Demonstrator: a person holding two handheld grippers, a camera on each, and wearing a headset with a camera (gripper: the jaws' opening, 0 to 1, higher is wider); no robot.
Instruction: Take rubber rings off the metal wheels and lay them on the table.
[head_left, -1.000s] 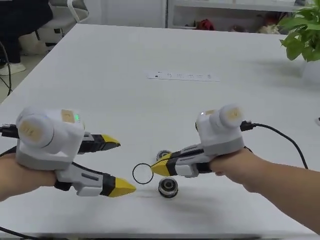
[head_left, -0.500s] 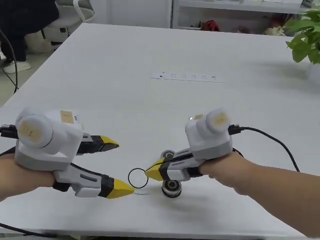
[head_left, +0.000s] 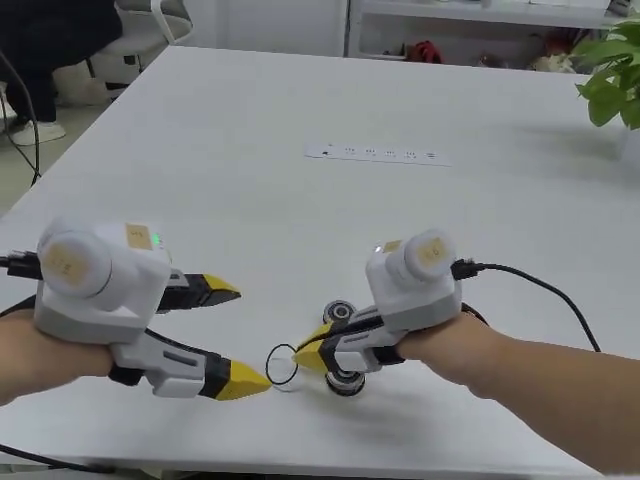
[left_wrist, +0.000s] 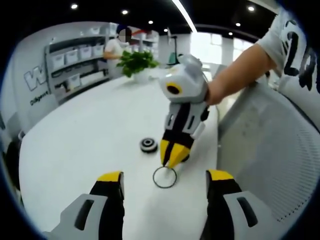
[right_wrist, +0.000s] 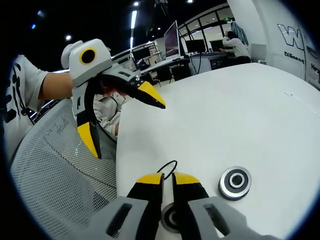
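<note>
While its jaws stand wide apart with nothing between them, the left gripper sits at the left of the head view, its grey plastic body blocking the hand behind it. The jaws are black with smooth yellow wedge tips. In its own view the two tips rise on either side of the ring, without touching it.

That ring is a thin black rubber loop, low over the white table between the two grippers. Whether it rests flat on the surface is hard to make out. Its right edge runs in between the tips of the right gripper, which are pressed together on it. In the right gripper view only a narrow slit parts the tips, and the ring arcs out from it, its near part hidden.

Just behind the right gripper lies the far wheel, a small round metal disc with a dark centre, partly cut off by the jaws. The near wheel is mostly hidden under the gripper. In the right gripper view it shows as a dark disc between the jaw bases, and the far wheel lies in the open, with concentric steel and black bands.

A black cable loops away from the right gripper. Far back lie a flat white power strip and, cut off at the right edge, a leafy plant.
</note>
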